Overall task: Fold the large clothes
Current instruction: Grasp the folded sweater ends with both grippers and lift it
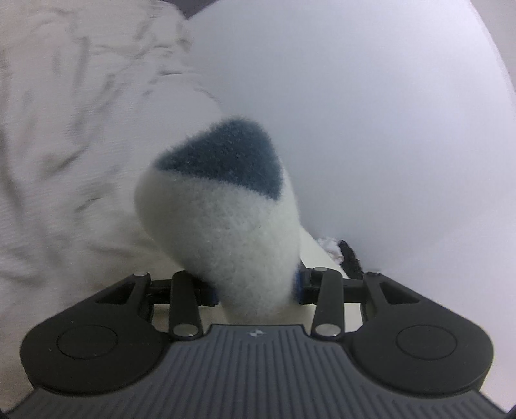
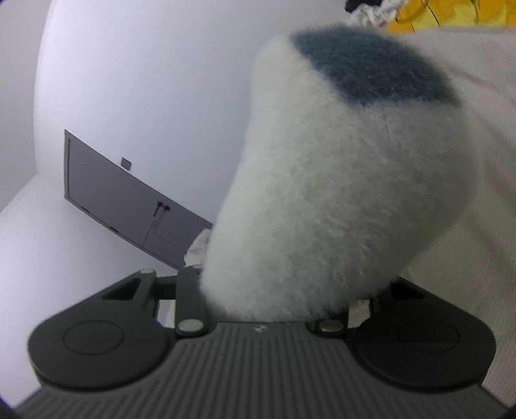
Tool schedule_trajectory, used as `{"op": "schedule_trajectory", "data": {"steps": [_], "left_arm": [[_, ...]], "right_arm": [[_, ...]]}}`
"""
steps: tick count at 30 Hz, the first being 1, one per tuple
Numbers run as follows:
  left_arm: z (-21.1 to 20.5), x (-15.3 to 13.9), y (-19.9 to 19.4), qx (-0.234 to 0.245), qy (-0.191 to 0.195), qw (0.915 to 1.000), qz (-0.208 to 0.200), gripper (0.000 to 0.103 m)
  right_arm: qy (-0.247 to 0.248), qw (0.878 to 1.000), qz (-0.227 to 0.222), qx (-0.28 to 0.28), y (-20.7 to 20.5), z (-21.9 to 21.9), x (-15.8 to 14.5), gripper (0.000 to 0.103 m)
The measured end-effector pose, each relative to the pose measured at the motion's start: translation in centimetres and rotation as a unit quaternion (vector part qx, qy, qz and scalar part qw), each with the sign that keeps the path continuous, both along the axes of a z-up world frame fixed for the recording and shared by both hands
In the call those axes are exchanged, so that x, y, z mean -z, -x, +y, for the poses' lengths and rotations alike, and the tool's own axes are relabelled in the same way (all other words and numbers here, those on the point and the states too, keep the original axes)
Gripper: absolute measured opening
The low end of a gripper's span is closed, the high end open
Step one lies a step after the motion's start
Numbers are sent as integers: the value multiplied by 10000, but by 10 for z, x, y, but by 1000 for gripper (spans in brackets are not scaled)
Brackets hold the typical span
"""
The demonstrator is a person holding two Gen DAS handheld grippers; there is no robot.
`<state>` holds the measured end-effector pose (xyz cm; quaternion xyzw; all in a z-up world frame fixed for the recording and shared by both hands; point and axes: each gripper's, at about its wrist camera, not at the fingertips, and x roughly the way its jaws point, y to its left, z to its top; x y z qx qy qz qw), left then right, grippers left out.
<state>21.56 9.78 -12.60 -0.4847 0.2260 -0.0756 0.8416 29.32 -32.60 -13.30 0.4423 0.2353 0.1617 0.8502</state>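
Observation:
A fluffy white fleece garment with a dark blue patch fills both views. In the left wrist view my left gripper (image 1: pixel 256 290) is shut on a bunched fold of the fleece garment (image 1: pixel 222 225), which stands up between the fingers and hides their tips. In the right wrist view my right gripper (image 2: pixel 274 303) is shut on another thick fold of the same garment (image 2: pixel 322 180); the fleece covers the fingers. The blue patch (image 2: pixel 371 67) lies at the top of that fold.
Rumpled white bedding (image 1: pixel 64 145) lies to the left in the left wrist view. A white wall (image 1: pixel 371 129) is behind. In the right wrist view a grey door (image 2: pixel 129 199) stands at the left, yellow fabric (image 2: pixel 451 13) at top right, and beige cloth (image 2: pixel 483 161) at the right.

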Motion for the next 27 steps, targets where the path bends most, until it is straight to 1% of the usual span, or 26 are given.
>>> {"op": "schedule_trajectory", "data": {"steps": [4,9,12,15,17,20,21,22,24,27], "left_arm": [[-34,-29,-39,259,-6,9996,-152,45],[-86,-58,-102,630,61,9974,-335,45],[-121,-72,-143,816,14,9955,-478,45],[-155,-73,-186,1007,-9,9932,-580,45],[-172,-63,-213,1117,35,9922,-559,46],[-198,-40,-246,1236,66,9913,-444,46],[-205,-29,-256,1266,80,9912,-381,46],[-210,-17,-266,1286,103,9911,-320,46],[-221,9,-281,1339,114,9908,-166,46],[-234,48,-302,1403,5,9901,88,46]], "right_arm": [[-41,9997,-121,195,-20,-24,-26,47],[9,9982,-270,534,-49,-66,-61,47],[4,9964,-407,737,-79,-95,-72,47],[11,9943,-540,920,-108,-122,-74,47],[28,9930,-594,1023,-129,-140,-70,47],[118,9919,-562,1131,-158,-154,-55,47],[150,9918,-503,1167,-168,-160,-47,47],[174,9917,-442,1194,-176,-152,-40,47],[222,9916,-293,1238,-187,-156,-21,47],[336,9916,-59,1249,-203,-159,13,47]]}}
